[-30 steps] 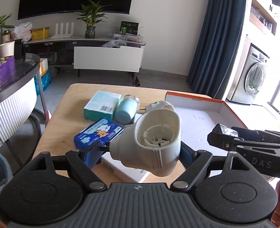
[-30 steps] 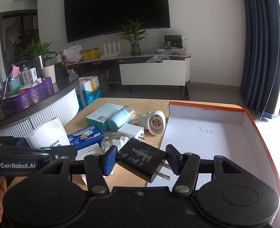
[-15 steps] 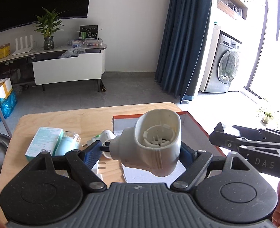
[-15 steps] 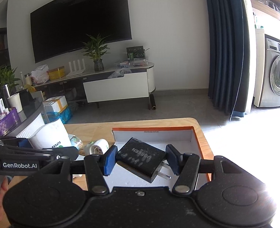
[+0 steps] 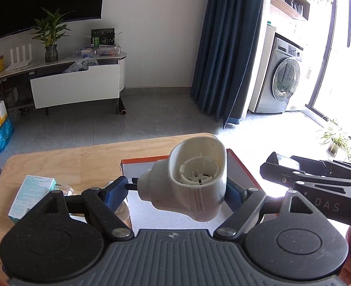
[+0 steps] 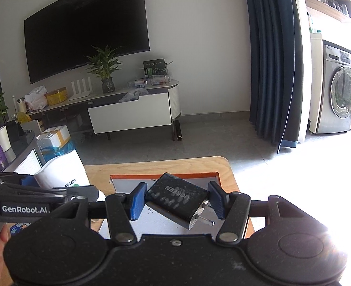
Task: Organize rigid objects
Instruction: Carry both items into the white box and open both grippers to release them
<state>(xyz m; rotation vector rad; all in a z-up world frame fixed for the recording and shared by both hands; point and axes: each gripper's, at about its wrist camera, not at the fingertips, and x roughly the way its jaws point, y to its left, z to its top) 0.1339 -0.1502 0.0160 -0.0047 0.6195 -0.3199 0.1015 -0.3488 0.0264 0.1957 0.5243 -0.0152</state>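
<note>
Left wrist view showed the left gripper pinching a white plug-in device above the orange-rimmed tray; the right gripper clamped a black charger, apparently over it too. Lowering each close before letting go seemed wisest, spaced apart.

A big black TV hangs on the wall. A green plant stands below. A washing machine sits by blue curtains.
</note>
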